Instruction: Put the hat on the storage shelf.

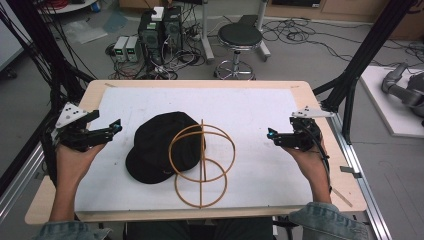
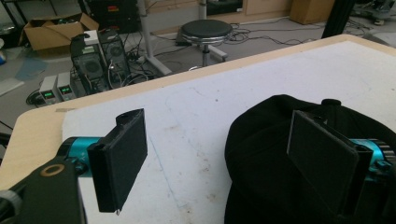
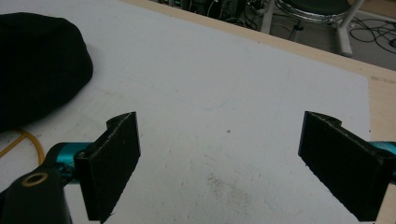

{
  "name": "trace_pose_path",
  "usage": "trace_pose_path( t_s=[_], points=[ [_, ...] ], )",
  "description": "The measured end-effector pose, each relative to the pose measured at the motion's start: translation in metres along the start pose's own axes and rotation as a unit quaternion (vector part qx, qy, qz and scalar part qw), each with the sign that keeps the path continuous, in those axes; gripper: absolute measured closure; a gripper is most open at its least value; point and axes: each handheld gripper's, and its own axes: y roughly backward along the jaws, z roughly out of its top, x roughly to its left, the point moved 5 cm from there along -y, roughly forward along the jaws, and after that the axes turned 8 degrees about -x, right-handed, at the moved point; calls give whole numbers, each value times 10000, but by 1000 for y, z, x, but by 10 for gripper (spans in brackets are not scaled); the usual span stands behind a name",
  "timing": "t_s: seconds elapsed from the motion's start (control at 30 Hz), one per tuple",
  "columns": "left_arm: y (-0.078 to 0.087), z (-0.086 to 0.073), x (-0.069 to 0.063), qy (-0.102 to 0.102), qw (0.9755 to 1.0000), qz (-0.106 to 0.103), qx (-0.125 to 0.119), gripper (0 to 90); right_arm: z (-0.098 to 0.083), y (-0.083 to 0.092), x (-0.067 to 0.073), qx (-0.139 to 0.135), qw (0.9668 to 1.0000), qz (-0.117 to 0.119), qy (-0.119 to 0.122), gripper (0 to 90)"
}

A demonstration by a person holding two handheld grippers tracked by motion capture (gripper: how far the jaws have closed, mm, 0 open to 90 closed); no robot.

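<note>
The black cap (image 1: 159,147) lies mid-counter against the wire stand (image 1: 202,162), just inward of my left fingers (image 1: 114,126). My right fingers (image 1: 272,134) hover farther off. Both released, empty.

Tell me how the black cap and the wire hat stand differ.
The black cap is soft, solid, dark fabric; the wire hat stand is an open frame of tan hoops. The cap lies low and flat, while the stand rises upright. Both rest on the white sheet, touching each other.

Round black stool (image 1: 240,37) stands beyond the desk (image 1: 50,200); computer towers (image 1: 160,30) and tangled cables (image 1: 300,35) occupy the floor.
</note>
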Motion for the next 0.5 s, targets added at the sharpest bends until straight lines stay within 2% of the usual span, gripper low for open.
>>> trace_pose_path(
  t_s=[0.5],
  points=[
    [-7, 3, -6, -81, 9999, -77, -39, 203, 0, 5, 0, -19, 10000, -21, 6, 126]
  ],
)
